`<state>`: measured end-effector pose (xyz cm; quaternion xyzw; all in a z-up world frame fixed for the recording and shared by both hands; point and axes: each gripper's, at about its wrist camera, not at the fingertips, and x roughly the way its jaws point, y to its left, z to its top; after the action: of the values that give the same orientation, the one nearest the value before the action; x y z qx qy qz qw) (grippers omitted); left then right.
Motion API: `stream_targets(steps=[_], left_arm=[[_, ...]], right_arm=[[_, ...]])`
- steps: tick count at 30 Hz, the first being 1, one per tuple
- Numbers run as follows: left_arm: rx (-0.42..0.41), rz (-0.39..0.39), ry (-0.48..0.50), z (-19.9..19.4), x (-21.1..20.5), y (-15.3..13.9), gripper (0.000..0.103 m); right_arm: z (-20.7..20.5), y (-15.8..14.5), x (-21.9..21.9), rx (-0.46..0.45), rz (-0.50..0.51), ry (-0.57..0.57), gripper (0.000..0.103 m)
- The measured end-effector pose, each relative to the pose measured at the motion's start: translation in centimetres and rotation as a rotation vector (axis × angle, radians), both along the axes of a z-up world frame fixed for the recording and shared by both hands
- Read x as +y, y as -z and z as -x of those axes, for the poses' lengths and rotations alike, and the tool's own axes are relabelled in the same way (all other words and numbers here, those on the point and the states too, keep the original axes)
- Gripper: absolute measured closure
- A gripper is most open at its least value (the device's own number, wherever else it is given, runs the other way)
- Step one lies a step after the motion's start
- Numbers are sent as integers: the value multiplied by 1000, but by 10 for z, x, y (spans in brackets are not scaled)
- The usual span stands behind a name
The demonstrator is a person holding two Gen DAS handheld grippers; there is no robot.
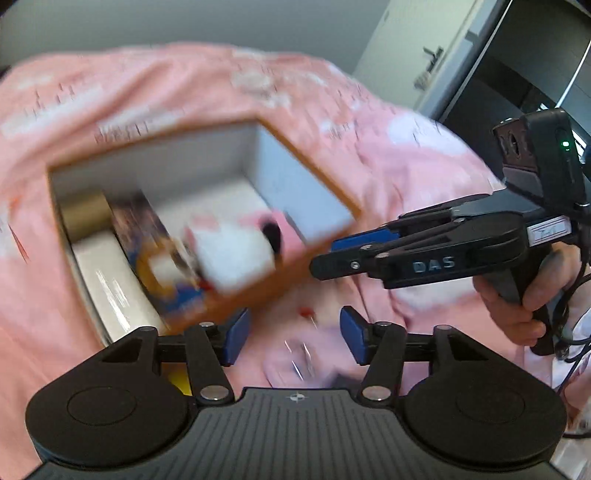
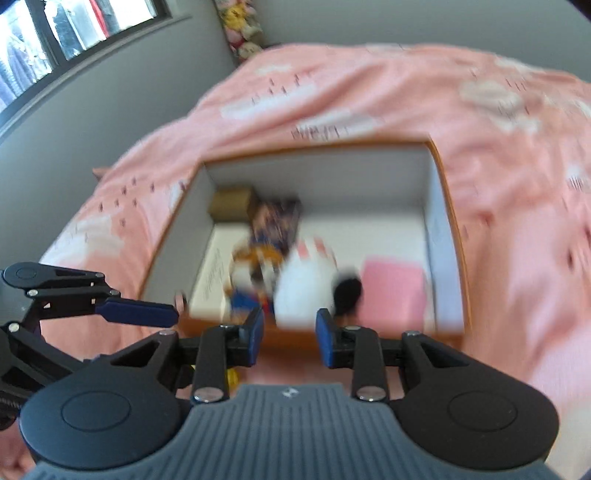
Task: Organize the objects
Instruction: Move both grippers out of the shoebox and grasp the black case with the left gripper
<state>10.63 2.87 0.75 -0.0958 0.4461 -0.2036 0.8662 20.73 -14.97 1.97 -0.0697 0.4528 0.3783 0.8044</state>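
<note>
An open orange box with a white inside (image 1: 310,155) (image 2: 448,206) lies on a pink bedspread. In it are a white plush toy with a black part (image 1: 232,247) (image 2: 310,280), a colourful packet (image 1: 147,236) (image 2: 269,229), a tan roll (image 1: 83,214) (image 2: 231,201), a white flat box (image 1: 110,280) (image 2: 210,269) and a pink item (image 2: 393,291). My left gripper (image 1: 293,334) is open and empty, near the box's front corner. My right gripper (image 2: 290,338) is open and empty at the box's front wall; it also shows in the left wrist view (image 1: 332,254). Both views are blurred.
The pink bedspread (image 1: 184,85) (image 2: 369,85) covers the whole surface. A small red item (image 1: 306,313) lies on it between my left fingers. A yellow item (image 2: 232,376) lies under my right gripper. Grey walls, a window (image 2: 55,33) and a door (image 1: 424,59) stand behind.
</note>
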Motion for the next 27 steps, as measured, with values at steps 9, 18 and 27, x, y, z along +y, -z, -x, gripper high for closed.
stream_targets(steps=[9,18,27], left_arm=[[137,29,115,23,-37,65,24],[202,54,168,12,-54,87,17],[303,155,177,-8,-61,116,11]], right_arm=[[35,61,-58,154,109,173,60],[43,90,-78,257,103,242,61],[37,106,-81,283,100,264,63]])
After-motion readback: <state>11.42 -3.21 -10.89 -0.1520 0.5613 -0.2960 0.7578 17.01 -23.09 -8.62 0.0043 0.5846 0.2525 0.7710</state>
